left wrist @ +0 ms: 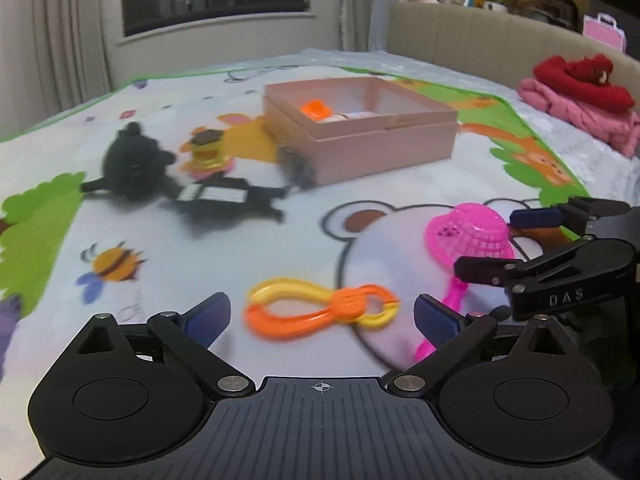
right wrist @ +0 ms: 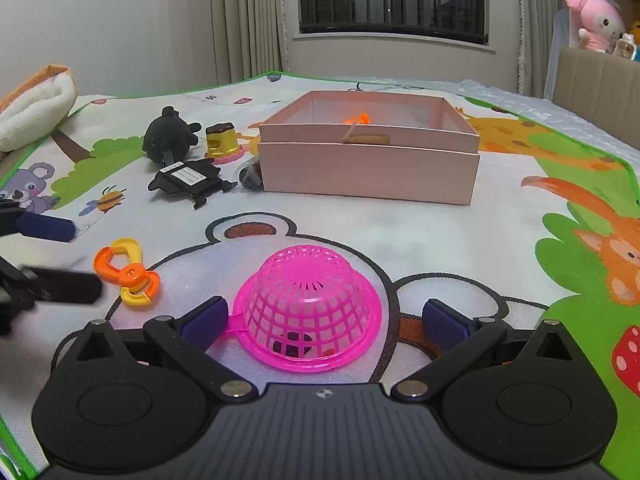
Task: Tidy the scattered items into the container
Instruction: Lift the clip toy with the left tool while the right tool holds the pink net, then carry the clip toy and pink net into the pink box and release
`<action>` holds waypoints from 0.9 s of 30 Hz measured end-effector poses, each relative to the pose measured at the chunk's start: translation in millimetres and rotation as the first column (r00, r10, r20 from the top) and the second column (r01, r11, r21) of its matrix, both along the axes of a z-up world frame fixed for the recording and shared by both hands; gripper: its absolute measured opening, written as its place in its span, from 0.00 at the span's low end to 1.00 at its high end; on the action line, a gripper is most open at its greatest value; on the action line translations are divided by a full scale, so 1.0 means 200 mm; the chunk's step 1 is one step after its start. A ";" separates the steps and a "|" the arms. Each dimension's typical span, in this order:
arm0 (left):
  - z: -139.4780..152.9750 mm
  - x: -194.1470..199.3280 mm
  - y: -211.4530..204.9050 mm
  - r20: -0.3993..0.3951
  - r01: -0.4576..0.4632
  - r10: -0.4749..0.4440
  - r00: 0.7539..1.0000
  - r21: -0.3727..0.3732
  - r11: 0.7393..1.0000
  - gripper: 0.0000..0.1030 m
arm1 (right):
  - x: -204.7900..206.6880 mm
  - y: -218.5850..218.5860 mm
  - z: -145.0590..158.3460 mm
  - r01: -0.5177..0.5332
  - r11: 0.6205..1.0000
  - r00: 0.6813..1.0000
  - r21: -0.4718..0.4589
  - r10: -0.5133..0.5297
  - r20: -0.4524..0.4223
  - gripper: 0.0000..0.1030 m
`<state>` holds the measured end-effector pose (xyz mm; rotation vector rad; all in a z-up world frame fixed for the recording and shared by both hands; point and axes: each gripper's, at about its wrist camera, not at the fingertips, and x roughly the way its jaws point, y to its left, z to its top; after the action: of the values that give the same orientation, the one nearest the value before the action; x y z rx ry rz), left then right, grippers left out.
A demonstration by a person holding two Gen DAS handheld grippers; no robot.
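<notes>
Your right gripper (right wrist: 322, 320) is spread wide around the pink toy strainer (right wrist: 306, 304), dome up on the mat; light, thin, flexy mesh, so pinch the rim or handle. Left gripper (left wrist: 322, 316) also spread, orange-yellow toy tongs (left wrist: 320, 308) just ahead. Pink box (right wrist: 370, 168) farther back. Box contents mostly hidden; left view blurred.

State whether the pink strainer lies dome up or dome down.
Dome up: the pink strainer rests rim-down on the mat, mesh bowl bulging upward.
</notes>
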<state>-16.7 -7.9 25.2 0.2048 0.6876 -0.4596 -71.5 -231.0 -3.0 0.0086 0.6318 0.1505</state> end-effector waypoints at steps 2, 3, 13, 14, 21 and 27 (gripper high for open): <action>-0.03 0.02 -0.06 0.009 -0.014 0.014 1.000 0.045 0.999 0.98 | 0.00 0.00 0.00 0.000 1.000 1.000 0.002 0.000 0.001 1.00; -0.04 0.03 -0.08 0.012 -0.024 0.024 1.000 0.062 0.998 0.98 | 0.00 0.00 0.00 0.000 1.000 1.000 0.002 0.000 0.001 1.00; -0.08 0.07 -0.03 -0.015 -0.065 0.065 0.998 0.035 0.997 0.96 | 0.01 0.02 0.02 -0.026 1.000 1.000 -0.015 0.026 -0.006 1.00; -0.08 0.07 -0.03 -0.011 -0.066 0.066 0.998 0.036 0.997 0.96 | 0.01 0.02 0.02 -0.027 1.000 1.000 -0.013 0.027 -0.009 1.00; 0.00 0.03 -0.02 0.023 -0.052 0.052 0.998 0.013 0.999 0.96 | 0.05 0.02 0.08 -0.075 0.997 0.997 -0.001 0.075 -0.035 0.63; 0.13 0.01 -0.06 0.094 -0.010 0.011 0.996 -0.017 1.000 0.96 | 0.05 -0.03 0.19 -0.113 0.993 0.993 -0.041 0.114 0.012 0.62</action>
<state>-15.1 -19.5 51.9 0.2057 0.5922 -0.4430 -62.4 -236.1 35.9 -0.0679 0.6207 0.2477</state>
